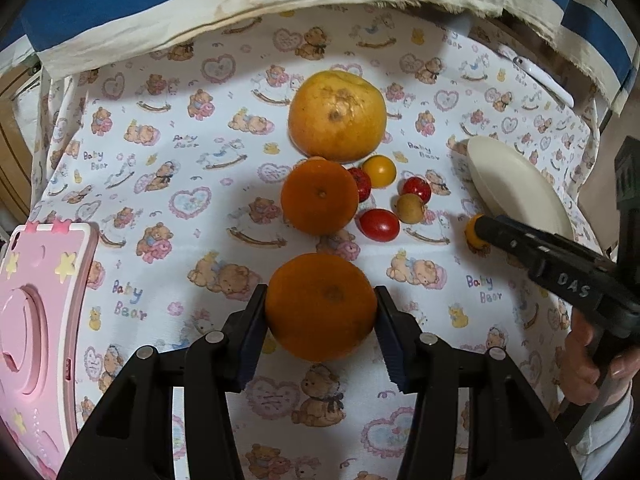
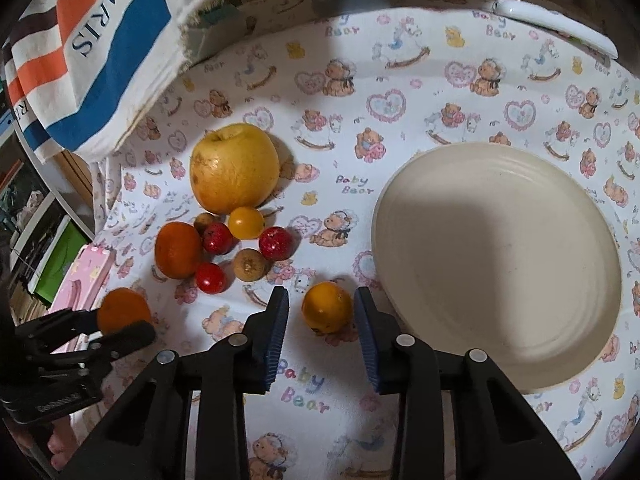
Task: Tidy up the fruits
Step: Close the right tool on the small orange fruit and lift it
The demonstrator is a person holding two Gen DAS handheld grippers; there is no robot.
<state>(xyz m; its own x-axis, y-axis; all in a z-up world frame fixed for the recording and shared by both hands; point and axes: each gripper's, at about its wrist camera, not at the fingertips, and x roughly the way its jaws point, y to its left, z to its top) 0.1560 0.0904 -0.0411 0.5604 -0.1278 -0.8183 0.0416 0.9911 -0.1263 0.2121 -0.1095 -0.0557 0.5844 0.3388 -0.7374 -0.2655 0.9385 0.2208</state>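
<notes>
My left gripper (image 1: 320, 308) is shut on a tangerine (image 1: 321, 306), both pads touching its sides; it also shows in the right wrist view (image 2: 122, 312). My right gripper (image 2: 321, 312) is open around a small orange fruit (image 2: 327, 307), with gaps on both sides. A cream plate (image 2: 496, 264) lies empty to its right. A yellow apple (image 2: 234, 168), a second tangerine (image 2: 178, 250), red cherry tomatoes (image 2: 276, 243), a yellow tomato (image 2: 246, 222) and a brown fruit (image 2: 250, 265) cluster on the cloth.
A pink tablet case (image 1: 36, 320) lies at the left edge. A striped canvas bag (image 2: 92, 52) overhangs the far side. A white object (image 2: 556, 26) lies at the far right. The table wears a bear-print cloth (image 1: 180, 208).
</notes>
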